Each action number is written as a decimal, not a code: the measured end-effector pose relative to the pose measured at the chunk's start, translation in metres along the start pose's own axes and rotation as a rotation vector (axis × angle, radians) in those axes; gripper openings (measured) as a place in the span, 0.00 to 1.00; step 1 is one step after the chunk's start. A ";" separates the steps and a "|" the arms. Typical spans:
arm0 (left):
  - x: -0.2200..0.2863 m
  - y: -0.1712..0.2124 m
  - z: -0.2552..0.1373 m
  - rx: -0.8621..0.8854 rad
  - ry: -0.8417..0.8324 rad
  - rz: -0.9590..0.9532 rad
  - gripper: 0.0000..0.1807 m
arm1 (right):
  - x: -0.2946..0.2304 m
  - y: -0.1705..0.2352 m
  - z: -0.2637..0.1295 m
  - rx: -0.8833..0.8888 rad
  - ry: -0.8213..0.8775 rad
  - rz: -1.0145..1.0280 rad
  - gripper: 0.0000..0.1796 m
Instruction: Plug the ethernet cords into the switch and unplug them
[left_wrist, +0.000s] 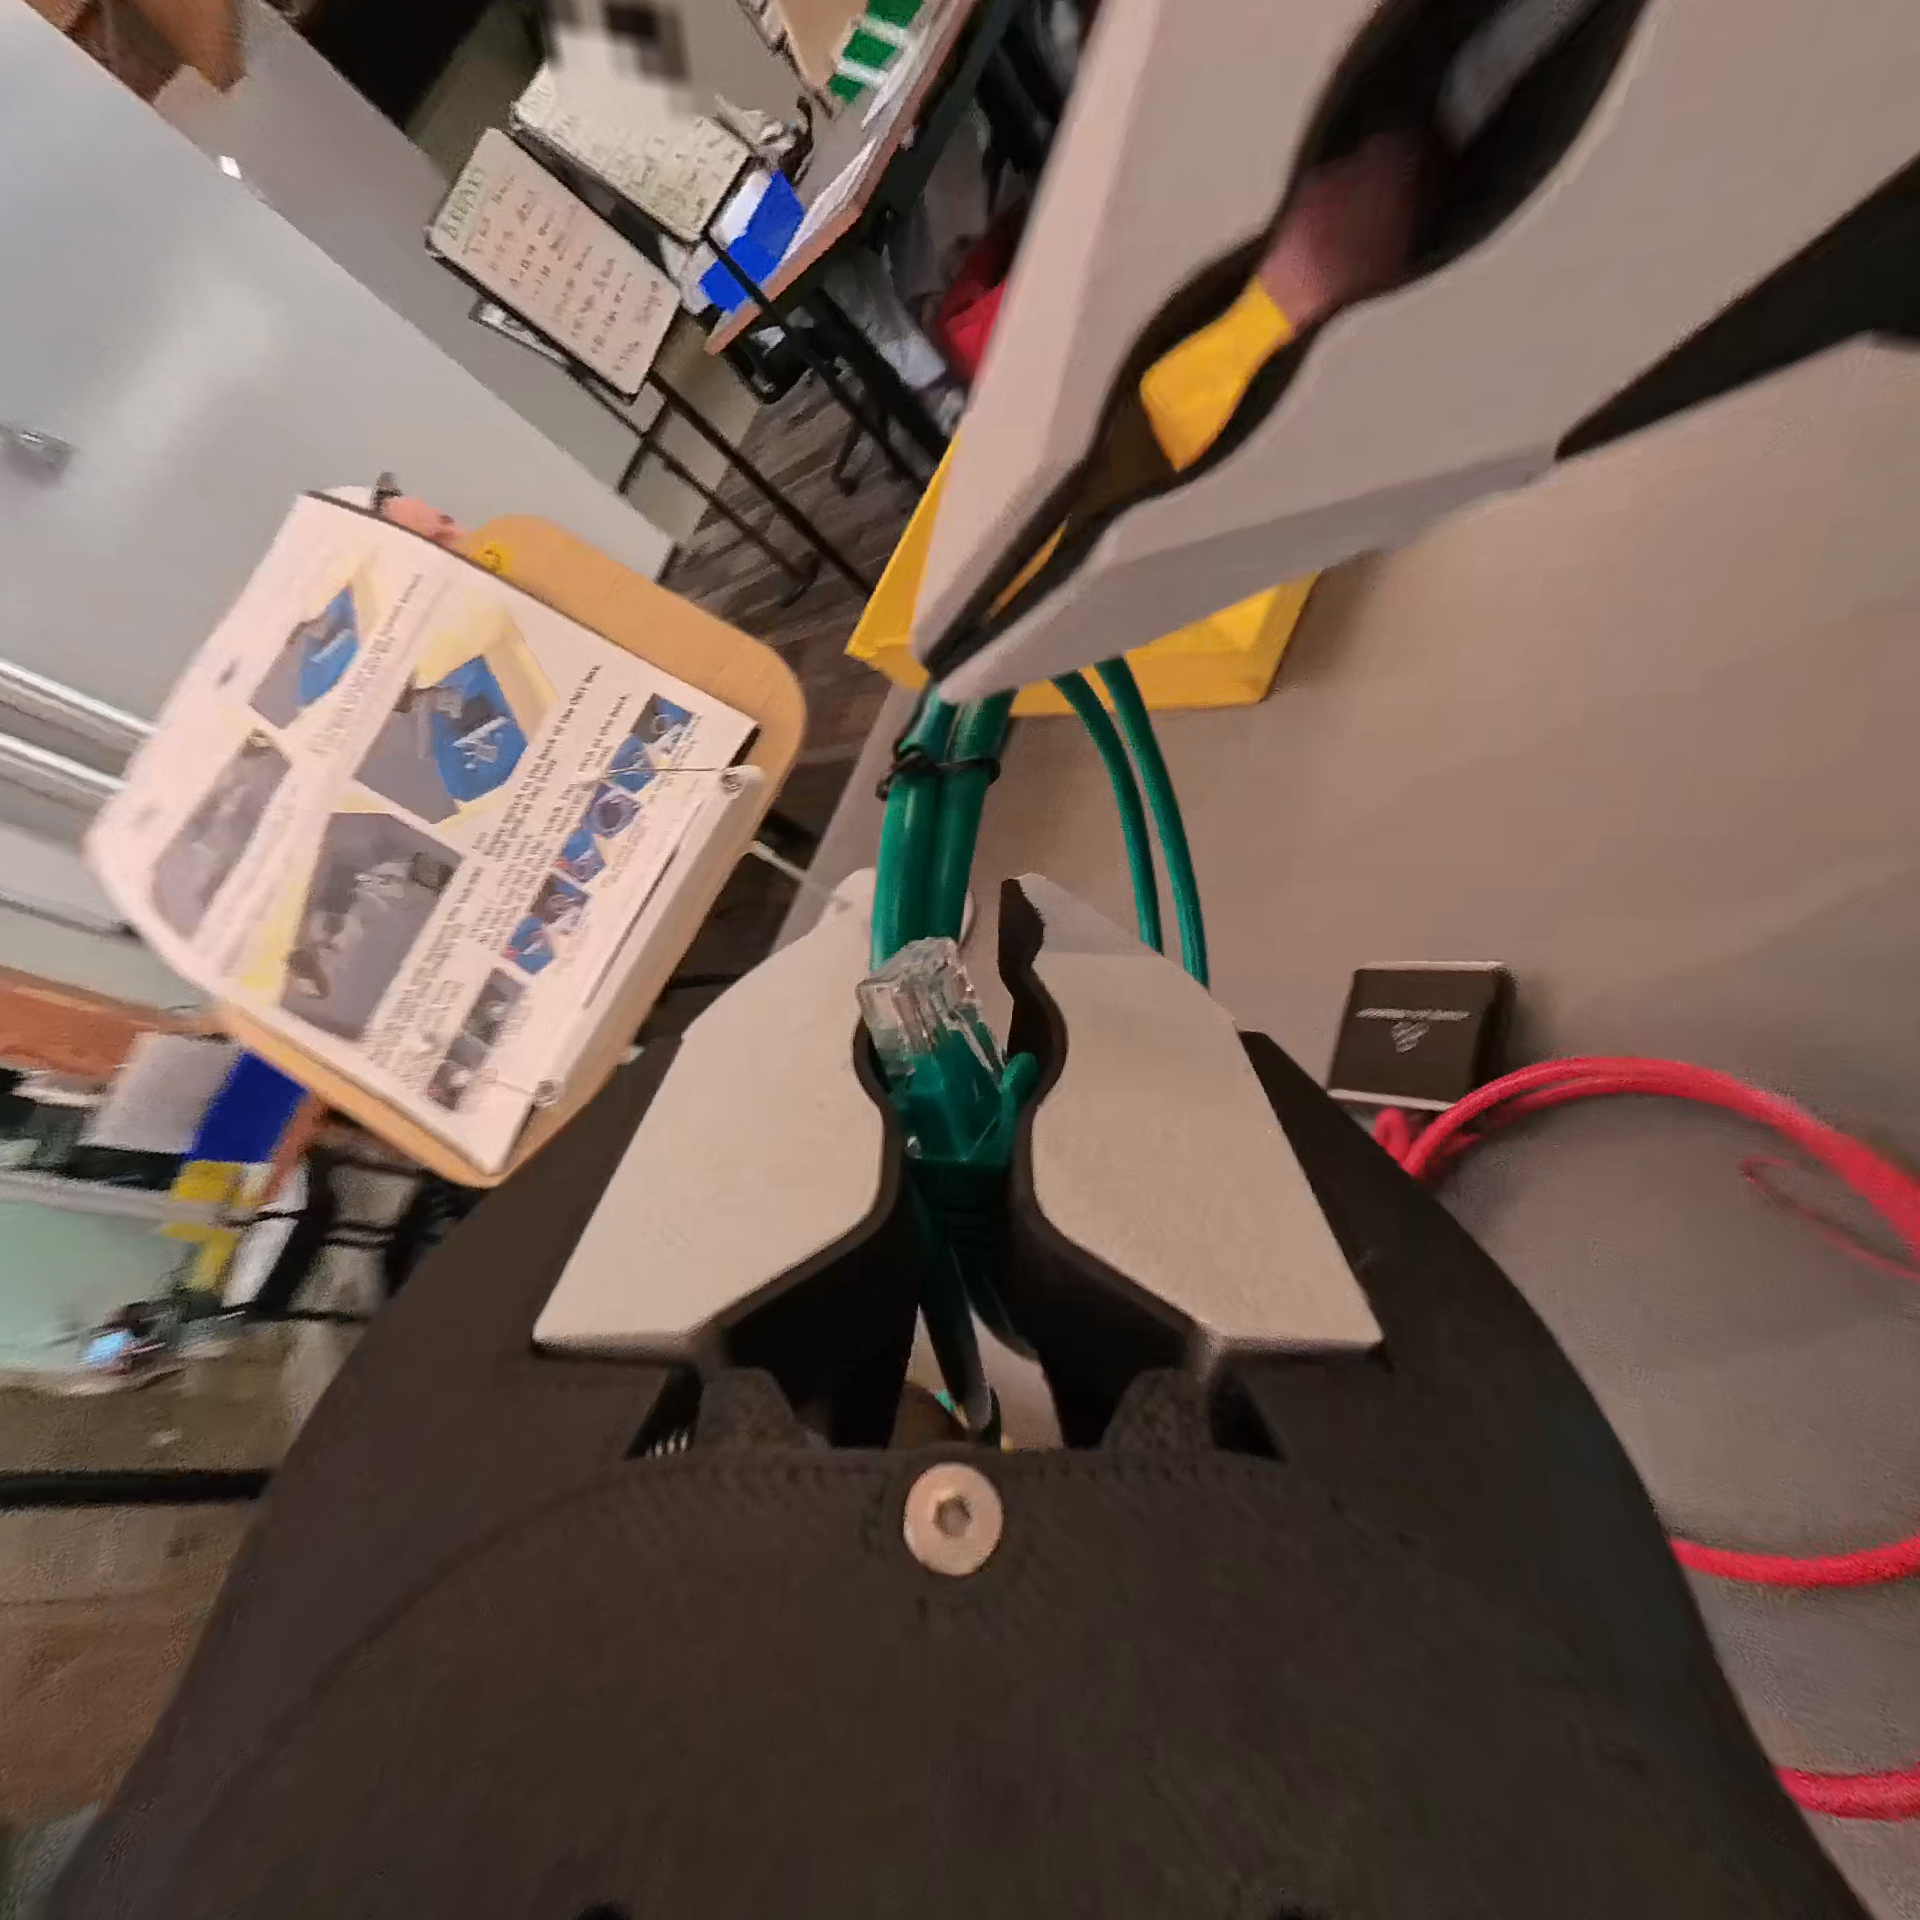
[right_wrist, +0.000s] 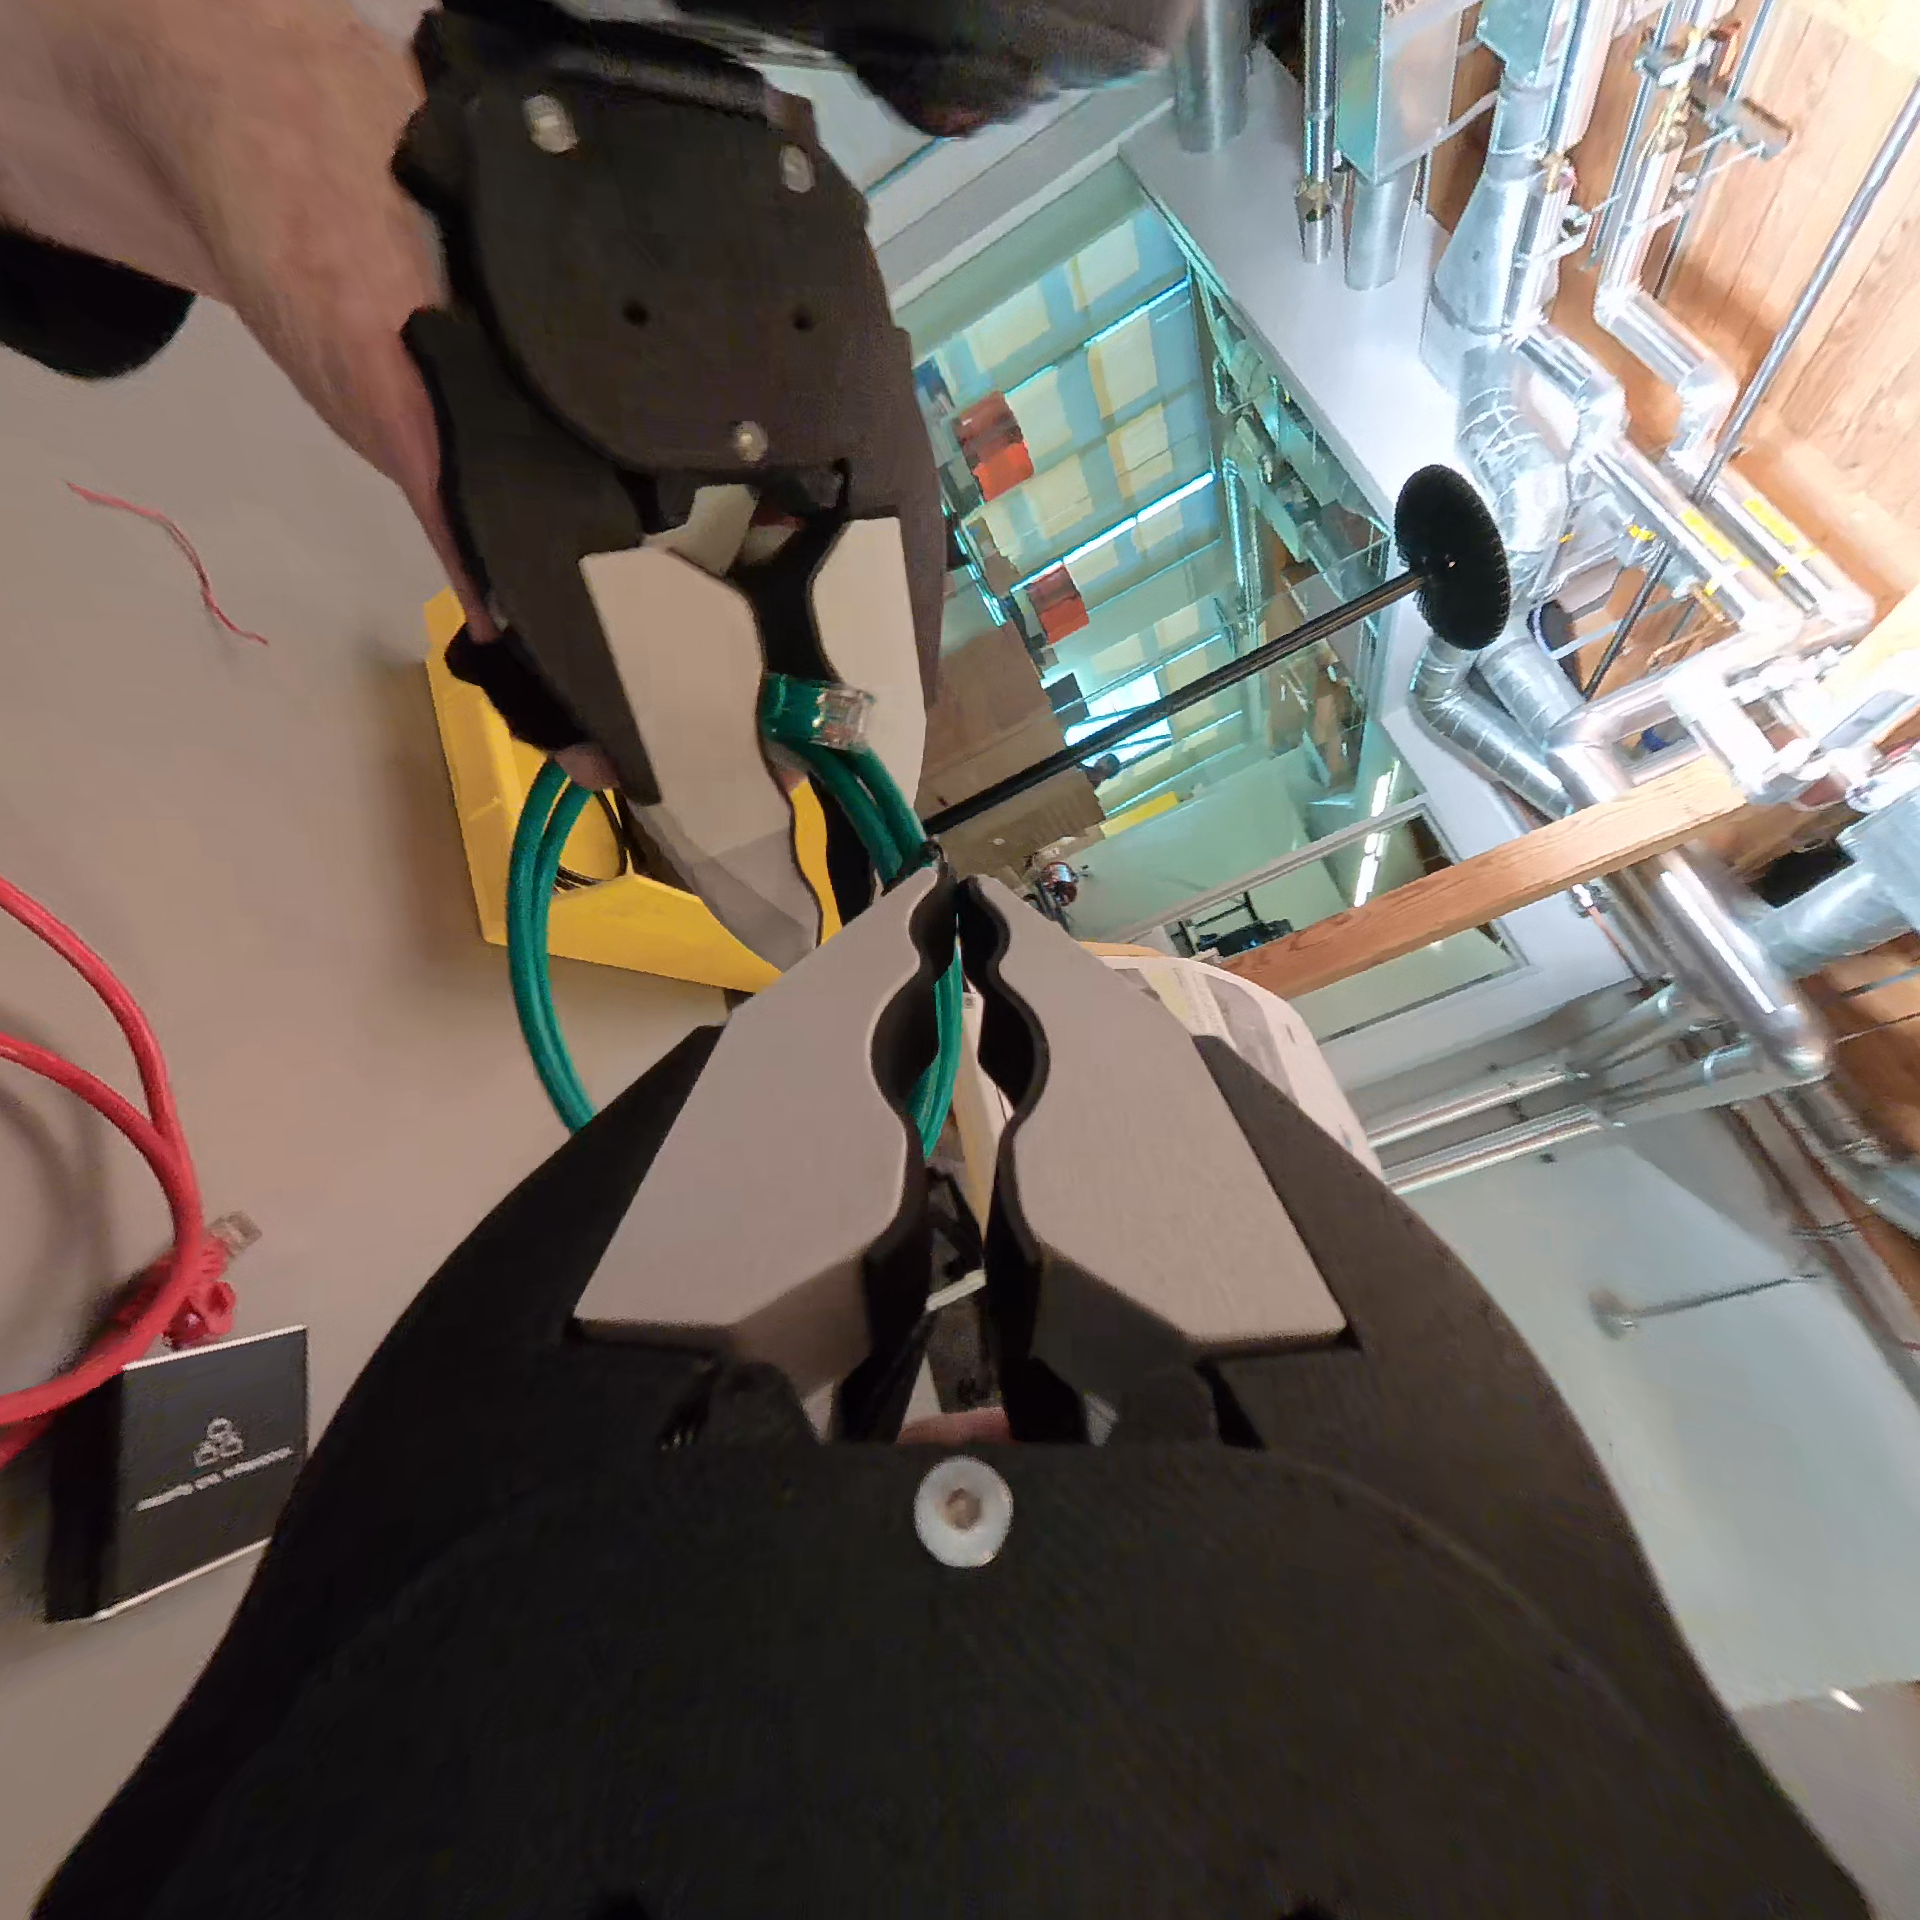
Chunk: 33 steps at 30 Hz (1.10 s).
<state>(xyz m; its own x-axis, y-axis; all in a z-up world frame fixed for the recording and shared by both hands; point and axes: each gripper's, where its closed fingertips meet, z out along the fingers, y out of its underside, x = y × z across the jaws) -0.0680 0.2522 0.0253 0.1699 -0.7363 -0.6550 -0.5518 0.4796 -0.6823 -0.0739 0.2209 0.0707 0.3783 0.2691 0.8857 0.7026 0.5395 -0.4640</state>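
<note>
- Left wrist view: left gripper (left_wrist: 956, 997) pinches green ethernet cord (left_wrist: 940, 1081) by its plug.
- Right gripper (right_wrist: 954, 904), jaws pressed together, clamps the cord's coil above yellow bin (right_wrist: 582, 914).
- Black switch (right_wrist: 182, 1465) and red cord (right_wrist: 125, 1049) lie on the worktop (right_wrist: 260, 831).

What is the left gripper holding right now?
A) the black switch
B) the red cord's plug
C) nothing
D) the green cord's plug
D: in the left wrist view the left gripper is closed around the green cord's plug, whose clear tip sticks out between the fingers, while the red cord and the black switch lie apart on the table.
</note>
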 end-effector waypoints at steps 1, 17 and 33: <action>-0.001 0.002 0.001 -0.033 -0.033 0.055 0.07 | 0.001 0.000 0.000 0.002 -0.003 0.024 0.00; -0.001 -0.010 -0.004 -0.138 -0.234 0.472 0.07 | 0.012 0.023 -0.007 -0.018 -0.080 0.281 0.00; 0.022 -0.010 0.014 -0.133 -0.224 0.647 0.07 | -0.002 0.030 -0.038 0.039 -0.487 0.791 0.04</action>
<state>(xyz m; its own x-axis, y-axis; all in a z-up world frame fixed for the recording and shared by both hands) -0.0476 0.2382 0.0136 -0.0706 -0.1995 -0.9774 -0.6915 0.7160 -0.0962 -0.0306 0.2058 0.0543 0.4377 0.8706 0.2246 0.3245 0.0800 -0.9425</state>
